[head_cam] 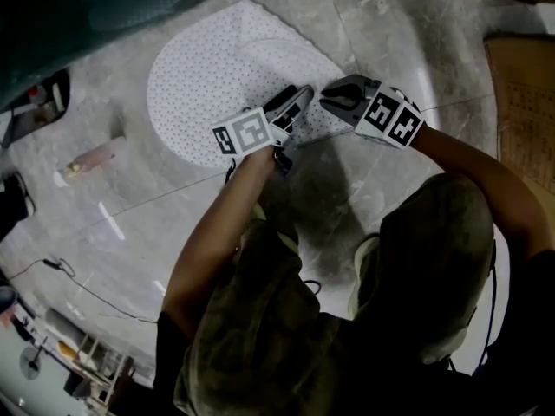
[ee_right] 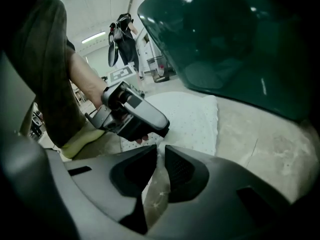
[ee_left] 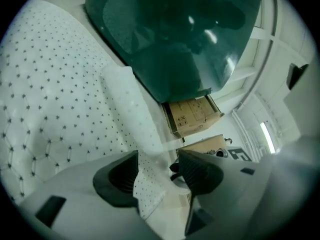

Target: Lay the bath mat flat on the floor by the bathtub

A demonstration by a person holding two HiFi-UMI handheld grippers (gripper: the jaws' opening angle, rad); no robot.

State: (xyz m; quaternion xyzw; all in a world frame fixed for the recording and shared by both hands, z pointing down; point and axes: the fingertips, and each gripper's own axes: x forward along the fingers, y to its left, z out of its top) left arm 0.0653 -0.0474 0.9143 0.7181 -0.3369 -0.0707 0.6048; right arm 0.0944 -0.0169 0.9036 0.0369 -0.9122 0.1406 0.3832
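The white dotted bath mat (head_cam: 217, 76) lies on the marble floor beside the dark green bathtub (head_cam: 104, 7), with its near right edge lifted. My left gripper (head_cam: 301, 96) stands open at that edge. In the left gripper view a flap of the mat (ee_left: 147, 184) hangs between the wide jaws of the left gripper (ee_left: 157, 159), against the left pad only. My right gripper (head_cam: 329, 99) is just to the right. In the right gripper view its jaws (ee_right: 161, 151) are nearly together, pinching a thin edge of the mat (ee_right: 192, 116).
Cardboard boxes (ee_left: 192, 115) stand past the tub (ee_left: 175, 34), and cardboard (head_cam: 525, 111) lies at the right. A small bottle-like object (head_cam: 91, 159) and a thin cable (head_cam: 61, 267) are on the floor at the left. The person's shoe (ee_right: 85, 136) is close behind the grippers.
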